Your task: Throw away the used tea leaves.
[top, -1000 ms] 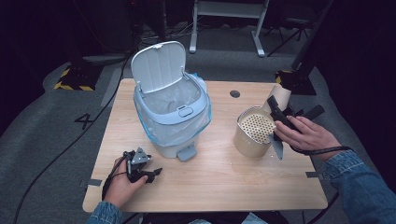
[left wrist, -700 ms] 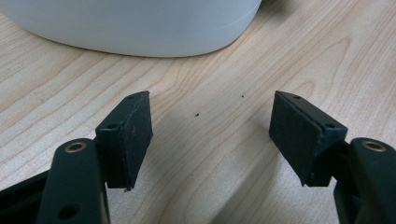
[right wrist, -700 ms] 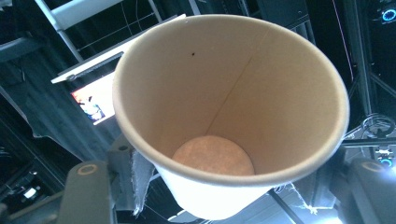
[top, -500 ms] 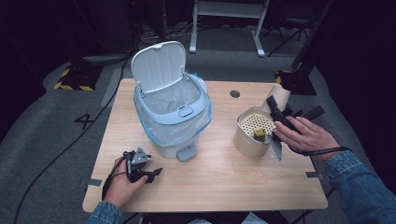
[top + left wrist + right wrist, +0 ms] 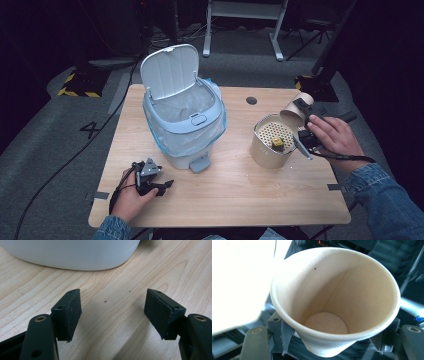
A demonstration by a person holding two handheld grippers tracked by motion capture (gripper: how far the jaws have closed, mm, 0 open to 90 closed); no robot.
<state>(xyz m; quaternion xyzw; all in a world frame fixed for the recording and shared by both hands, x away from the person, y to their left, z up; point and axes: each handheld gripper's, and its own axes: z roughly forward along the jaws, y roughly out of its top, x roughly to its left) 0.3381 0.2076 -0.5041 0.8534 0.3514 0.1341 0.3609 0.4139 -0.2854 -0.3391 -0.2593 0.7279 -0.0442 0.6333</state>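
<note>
— What is held at the right side of the table?
— A tan paper cup [image 5: 296,106] is held tipped over the perforated metal canister [image 5: 272,141], its mouth turned toward the right gripper view, where its seam and round bottom can be seen and nothing lies inside.
— And the canister?
— It is stood upright on the wood near the right edge, cylindrical and beige, with a holed floor. A small yellow block [image 5: 276,143] is seen lying inside it, toward the side nearest the cup.
</note>
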